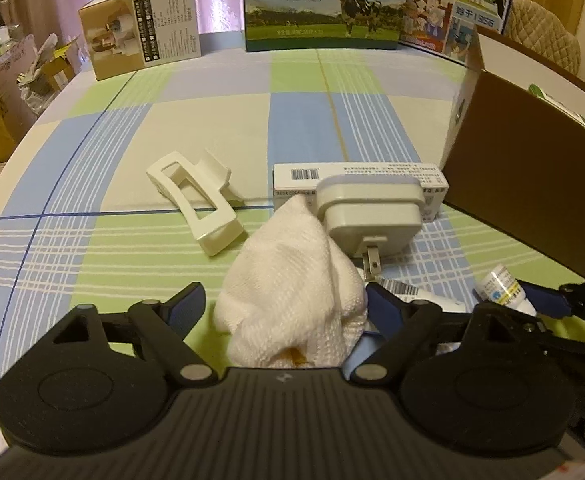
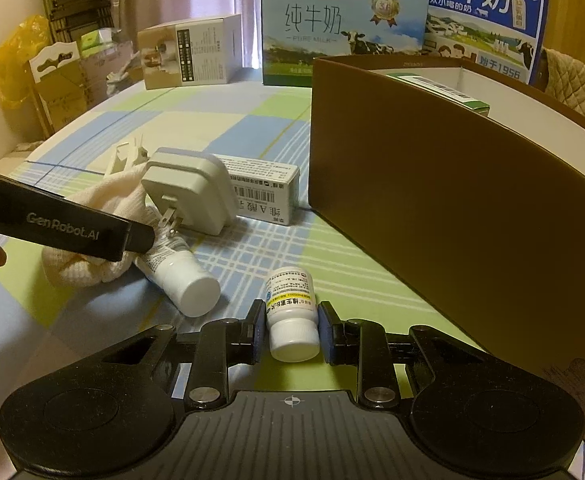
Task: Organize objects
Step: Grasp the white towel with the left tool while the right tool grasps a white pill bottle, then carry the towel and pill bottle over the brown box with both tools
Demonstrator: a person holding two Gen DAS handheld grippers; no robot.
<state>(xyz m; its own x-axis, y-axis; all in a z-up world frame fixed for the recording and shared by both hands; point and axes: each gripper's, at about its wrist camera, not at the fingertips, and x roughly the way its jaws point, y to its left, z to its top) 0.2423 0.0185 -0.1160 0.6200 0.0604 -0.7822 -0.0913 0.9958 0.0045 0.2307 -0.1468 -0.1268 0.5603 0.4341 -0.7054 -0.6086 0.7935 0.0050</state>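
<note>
Right wrist view: sorting small items beside a brown box on a checked worktop.

Largest is the brown cardboard box (image 2: pixel 452 184), standing on the checked worktop (image 2: pixel 228 128) with a carton inside. Next, the white cloth (image 1: pixel 292 280) lies bunched between the spread left tongs (image 1: pixel 282 304), touching one pad. Behind it sit a white plug adapter (image 1: pixel 368 216), a medicine carton (image 2: pixel 264 194) and a cream hair claw (image 1: pixel 196 204). A white tube (image 2: pixel 180 276) lies near. Smallest, the white pill bottle (image 2: pixel 292 312) lies between the right tongs (image 2: pixel 291 332), whose pads bracket it narrowly; contact is unclear.
</note>
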